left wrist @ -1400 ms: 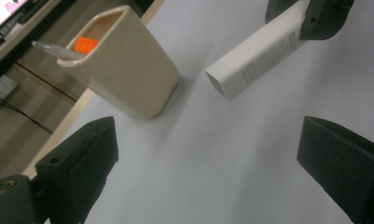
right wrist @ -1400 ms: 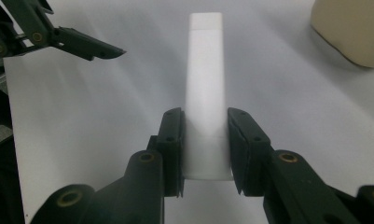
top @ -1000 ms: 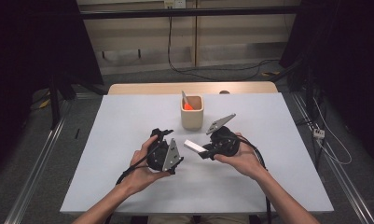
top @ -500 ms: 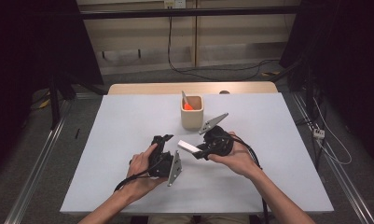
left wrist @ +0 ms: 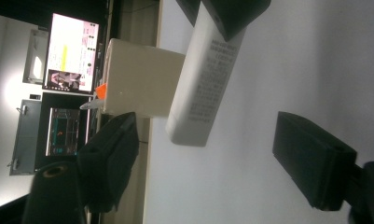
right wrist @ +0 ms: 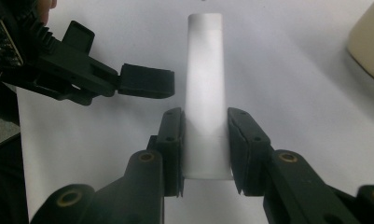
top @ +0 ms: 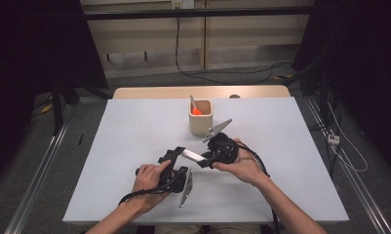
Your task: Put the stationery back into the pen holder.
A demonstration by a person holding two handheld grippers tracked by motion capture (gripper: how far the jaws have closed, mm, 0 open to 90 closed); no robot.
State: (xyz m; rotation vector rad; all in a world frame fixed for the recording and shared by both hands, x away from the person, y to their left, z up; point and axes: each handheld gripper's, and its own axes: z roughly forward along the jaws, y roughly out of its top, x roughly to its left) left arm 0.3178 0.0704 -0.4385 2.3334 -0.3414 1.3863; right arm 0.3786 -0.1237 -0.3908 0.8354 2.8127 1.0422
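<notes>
Just ahead of the left claw [top: 176, 155], low on the white tabletop [top: 134, 131], the free end of a white tube [top: 193, 156] reaches in from the right. The left claw's jaws stand spread on either side of that end and have just been closing, with the tube between them but their pads not yet on it. The left gripper view gives what the high view cannot: the tube [left wrist: 205, 79] carries fine print along its side, its blunt end hangs in the gap between the two black jaws with bare tabletop around it, and its far end sits in the other claw's jaws at the top edge.

To the right, the right claw [top: 206, 159] pinches the tube near its other end and holds it level above the tabletop. The right gripper view shows this grip closely: both pads press flat against the tube [right wrist: 204, 93], and the left claw [right wrist: 142, 81] comes in from the side with one jaw just beside the tube.

Beyond the right claw stands a beige cup [top: 201, 118] holding something orange, seen in the high view as upright and well apart from the tube.
</notes>
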